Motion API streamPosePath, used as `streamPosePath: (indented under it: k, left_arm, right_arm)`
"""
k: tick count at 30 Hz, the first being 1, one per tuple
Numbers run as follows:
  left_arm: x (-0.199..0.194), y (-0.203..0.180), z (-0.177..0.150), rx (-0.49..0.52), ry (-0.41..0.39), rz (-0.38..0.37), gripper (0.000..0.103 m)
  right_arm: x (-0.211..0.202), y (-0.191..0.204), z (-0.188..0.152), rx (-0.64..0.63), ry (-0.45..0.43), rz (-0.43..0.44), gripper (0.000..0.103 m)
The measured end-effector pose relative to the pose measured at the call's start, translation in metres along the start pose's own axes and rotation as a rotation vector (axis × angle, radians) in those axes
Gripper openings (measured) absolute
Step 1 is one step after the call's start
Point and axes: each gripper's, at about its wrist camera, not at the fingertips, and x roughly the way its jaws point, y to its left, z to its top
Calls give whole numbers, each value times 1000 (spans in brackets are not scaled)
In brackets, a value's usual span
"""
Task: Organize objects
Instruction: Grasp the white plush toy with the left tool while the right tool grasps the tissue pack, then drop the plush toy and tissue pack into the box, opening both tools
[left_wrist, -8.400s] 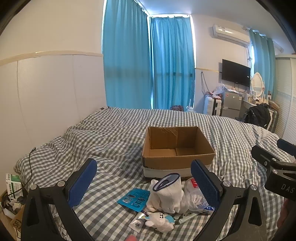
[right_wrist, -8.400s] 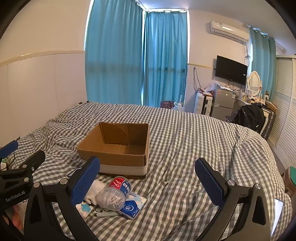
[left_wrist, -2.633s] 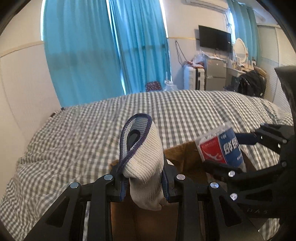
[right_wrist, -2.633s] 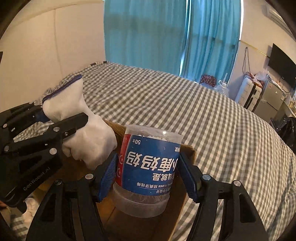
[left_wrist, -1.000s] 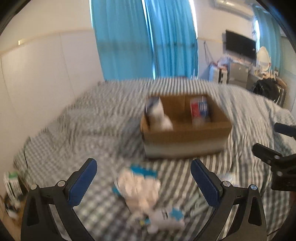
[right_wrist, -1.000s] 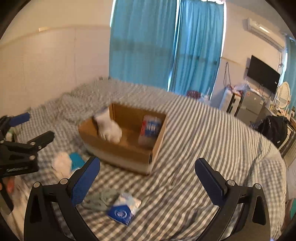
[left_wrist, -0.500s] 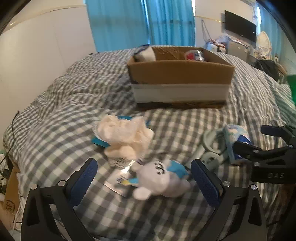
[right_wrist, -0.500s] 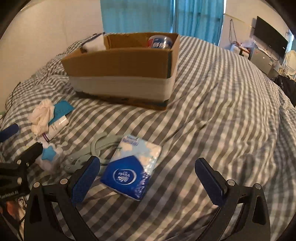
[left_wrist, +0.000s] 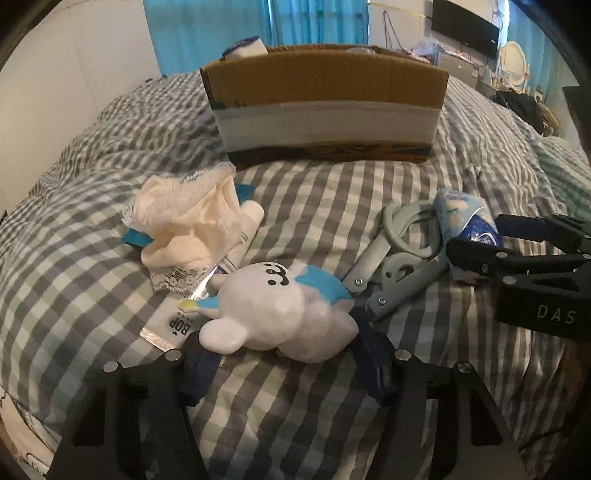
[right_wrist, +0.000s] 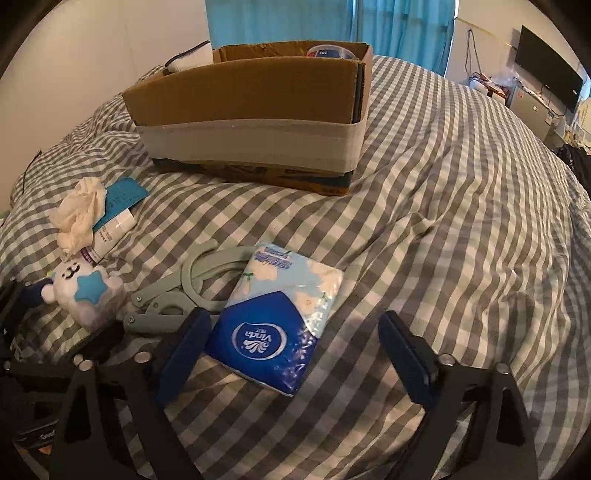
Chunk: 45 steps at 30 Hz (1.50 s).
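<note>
A cardboard box (left_wrist: 325, 110) (right_wrist: 255, 110) stands on the checked bed, with a sock (right_wrist: 188, 57) and a bottle (right_wrist: 328, 50) in it. In the left wrist view my left gripper (left_wrist: 284, 363) is open, its fingers on either side of a white and blue plush toy (left_wrist: 284, 314) (right_wrist: 85, 291). In the right wrist view my right gripper (right_wrist: 295, 354) is open around a blue tissue pack (right_wrist: 280, 317) (left_wrist: 465, 221), which lies flat on the bed. A grey clip tool (left_wrist: 399, 266) (right_wrist: 192, 291) lies between toy and pack.
A crumpled cream cloth (left_wrist: 188, 225) (right_wrist: 79, 214) lies on a white tube (left_wrist: 245, 229) and a blue packet (right_wrist: 122, 197) at the left. A small foil sachet (left_wrist: 177, 325) lies by the toy. The checked bedding (right_wrist: 461, 221) spreads to the right.
Both grippers have dropped lower and moved forward: the left one's fingers have narrowed around the plush toy, the right one's fingers now flank the tissue pack.
</note>
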Motion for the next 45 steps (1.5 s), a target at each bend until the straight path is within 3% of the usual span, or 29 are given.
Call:
streamPosePath:
  k: [4,18,25,30,36,45]
  left_arm:
    - [-5,1,1,-5,-16,-14,65]
    - [-32,0,7,3,-85,-60,64]
    - [-58,4,18,0,-156,-74,64]
    - [-80,11,46,-2,-234,-96,64]
    - [-94,17,87,-12,-296,-136,64]
    - [-88,37,167,-12,-394,-108,64]
  right_arm:
    - [0,3,-1,-13,-2,23,66]
    - [-27,6,-6,-6,-68,14,61]
    - [-53,13,-1,-18,-119,23,61]
    - [-78,13,14,-25,-182,37,61]
    - [-112,18,55,-78,-279,22,61]
    - [-130,16,125,-117,-374,24,61]
